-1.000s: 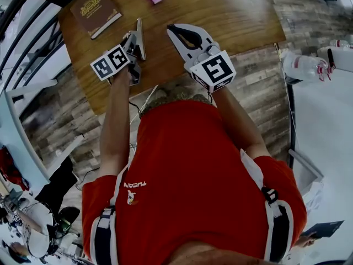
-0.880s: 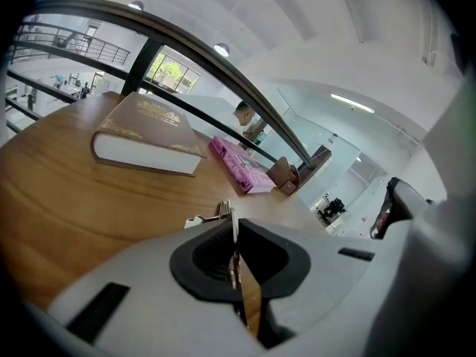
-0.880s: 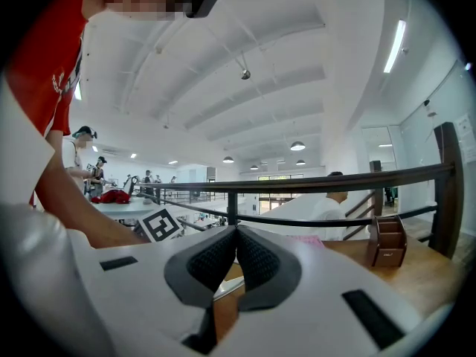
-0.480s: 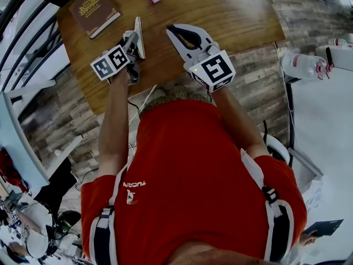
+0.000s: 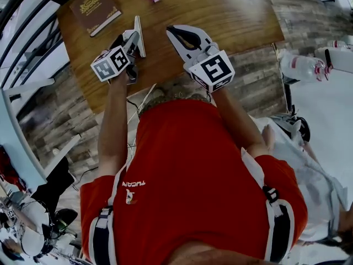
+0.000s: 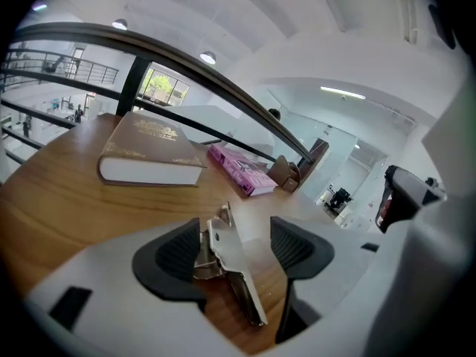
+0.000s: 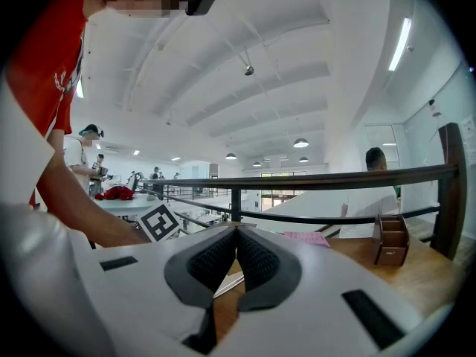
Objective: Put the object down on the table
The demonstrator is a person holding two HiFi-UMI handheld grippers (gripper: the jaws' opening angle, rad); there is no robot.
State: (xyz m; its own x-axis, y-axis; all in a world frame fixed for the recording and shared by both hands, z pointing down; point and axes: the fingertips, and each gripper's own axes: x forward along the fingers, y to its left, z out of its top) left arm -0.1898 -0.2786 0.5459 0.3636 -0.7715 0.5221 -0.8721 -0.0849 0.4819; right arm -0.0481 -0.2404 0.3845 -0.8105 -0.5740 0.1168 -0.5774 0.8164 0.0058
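On my head view the nearest thing is the red shirt of the person who carries the rig. Both grippers reach out beyond it over the wooden table.

I place everything from the brown book. My left gripper sits nearer to me than the brown book and a little to its right. Its claw is opening, letting go. The metal clip lies flat on the table between the two pads, on the near side of the brown book and well apart from it. The right-hand pad stands clear of the clip. The left-hand pad is close against it, and I cannot tell whether they touch.

My right gripper is further right of the brown book, beside the left one. Its claw is clenched, pad against pad, with nothing between them.

Just right of the brown book lies a pink book, and beyond that a small wooden organiser.
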